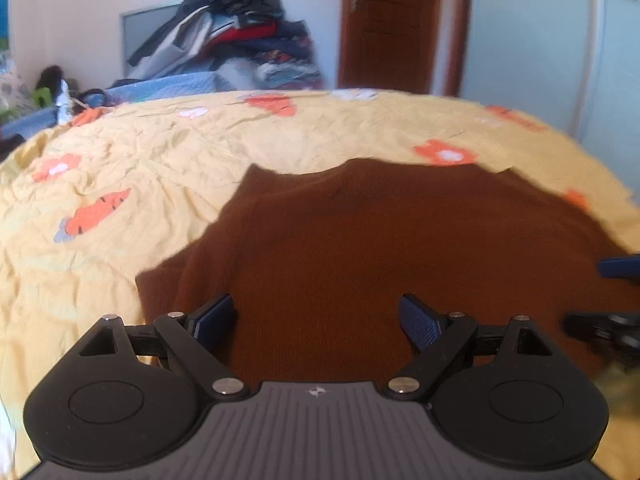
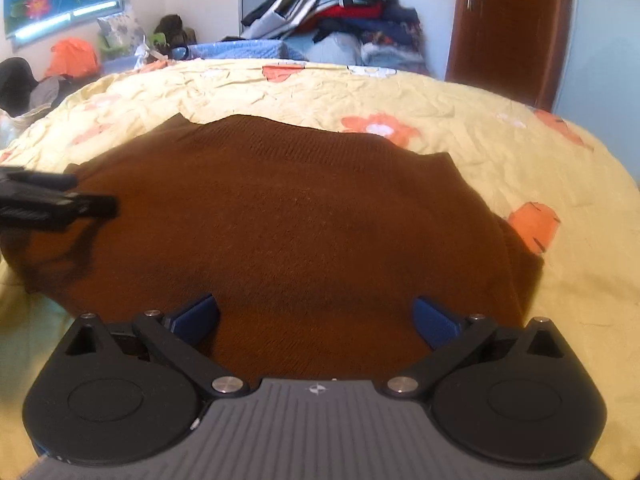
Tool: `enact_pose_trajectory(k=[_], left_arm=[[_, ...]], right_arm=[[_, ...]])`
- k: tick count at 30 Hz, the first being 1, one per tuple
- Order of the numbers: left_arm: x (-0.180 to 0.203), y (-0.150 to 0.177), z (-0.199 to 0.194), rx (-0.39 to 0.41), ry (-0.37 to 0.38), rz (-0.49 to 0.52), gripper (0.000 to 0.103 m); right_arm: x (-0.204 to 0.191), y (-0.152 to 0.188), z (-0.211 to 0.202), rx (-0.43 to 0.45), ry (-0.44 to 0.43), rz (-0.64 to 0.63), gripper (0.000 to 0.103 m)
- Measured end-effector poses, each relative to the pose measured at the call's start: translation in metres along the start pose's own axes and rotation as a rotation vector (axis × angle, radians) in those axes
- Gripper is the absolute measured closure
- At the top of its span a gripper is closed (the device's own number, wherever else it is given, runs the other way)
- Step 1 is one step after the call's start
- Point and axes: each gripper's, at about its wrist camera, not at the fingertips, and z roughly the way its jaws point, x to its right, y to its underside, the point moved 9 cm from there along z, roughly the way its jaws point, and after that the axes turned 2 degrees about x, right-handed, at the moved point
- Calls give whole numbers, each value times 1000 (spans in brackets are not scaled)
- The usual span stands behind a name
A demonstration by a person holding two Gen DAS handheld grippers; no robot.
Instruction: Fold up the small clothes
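A brown knitted garment [image 1: 380, 240] lies spread flat on a yellow bedsheet [image 1: 140, 152], and it fills the middle of the right wrist view too [image 2: 288, 220]. My left gripper [image 1: 318, 320] hovers over its near part with the blue pads wide apart and nothing between them. My right gripper [image 2: 316, 318] stands open above the garment's near edge, also with nothing between its pads. In the left wrist view the right gripper's tips [image 1: 618, 268] show at the right edge. The left gripper's black fingers [image 2: 60, 200] reach in from the left of the right wrist view.
A heap of mixed clothes [image 1: 236, 28] is stacked behind the far edge of the bed, with a blue quilt [image 1: 168, 86] beside it. A brown door [image 1: 396, 24] stands at the back right. Bags and plants [image 2: 80, 56] crowd the far left corner.
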Motion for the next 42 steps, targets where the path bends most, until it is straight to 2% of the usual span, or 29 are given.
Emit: enact_pose_trajectory(k=[2, 4, 5, 6, 7, 8, 10, 13, 15, 16, 18, 19, 20, 23, 25, 26, 28, 29, 31, 34, 36, 40, 41, 42], left_arm=[[7, 9, -10, -12, 31, 21, 13], [11, 27, -7, -53, 0, 86, 12], [15, 33, -9, -37, -19, 144, 11], [17, 36, -13, -35, -27, 178, 11], [18, 35, -18, -49, -22, 184, 11], [20, 33, -24, -56, -7, 183, 12], [23, 24, -37, -19, 25, 185, 12], [32, 11, -38, 23, 30, 226, 12], [36, 15, -21, -22, 39, 237, 12], [37, 25, -8, -81, 45, 239, 12], [36, 36, -8, -47, 46, 231, 10], [35, 38, -13, -51, 49, 224, 10], [34, 42, -19, -66, 57, 210, 10], [24, 50, -46, -79, 88, 99, 11], [2, 53, -67, -28, 54, -35, 10], [-12, 56, -73, -22, 32, -120, 10], [-40, 64, -75, -60, 14, -338, 10], [-52, 68, -73, -79, 21, -455, 10], [-68, 66, -74, -62, 54, -622, 10], [-78, 62, -66, -60, 113, -815, 10], [-79, 59, -59, -47, 130, -904, 11], [-71, 53, -49, -24, 89, -987, 12], [-67, 51, -47, -31, 67, -973, 15], [-65, 49, -44, -44, 41, -954, 27]], right_arm=[[-3, -6, -9, 40, -4, -5, 0], [-8, -8, -10, 69, -22, 2, 0], [-11, -4, -5, 43, -33, 0, 0], [-14, 7, 6, -32, -40, -19, 0], [-19, 10, 3, 0, -25, -94, 0], [-23, 11, 1, -22, -34, -118, 0], [-20, 6, -5, -80, -59, -57, 2], [-19, -14, -17, -5, -62, -17, 0], [-24, -19, -14, 5, -55, -19, 0], [-28, -15, -8, -13, -51, -37, 0], [-33, 7, 7, -75, -37, -106, 0], [-33, 12, 1, -20, -51, -106, 0], [-30, 15, -2, -18, -65, -95, 0], [-26, 22, -14, -35, -60, -77, 0], [-24, 22, -24, -2, -43, -49, 0], [-22, 24, -29, 39, -33, -38, 0], [-17, 36, -30, 87, -11, -16, 0], [-13, 43, -30, 90, -4, -18, 0], [-13, 40, -29, 100, -6, -20, 0], [-12, 37, -26, 94, -7, -22, 0], [-11, 35, -24, 97, -16, -15, 0], [-4, 36, -30, 118, -52, 28, 0], [-3, 36, -31, 123, -63, 41, 0], [-2, 36, -32, 127, -73, 52, 0]])
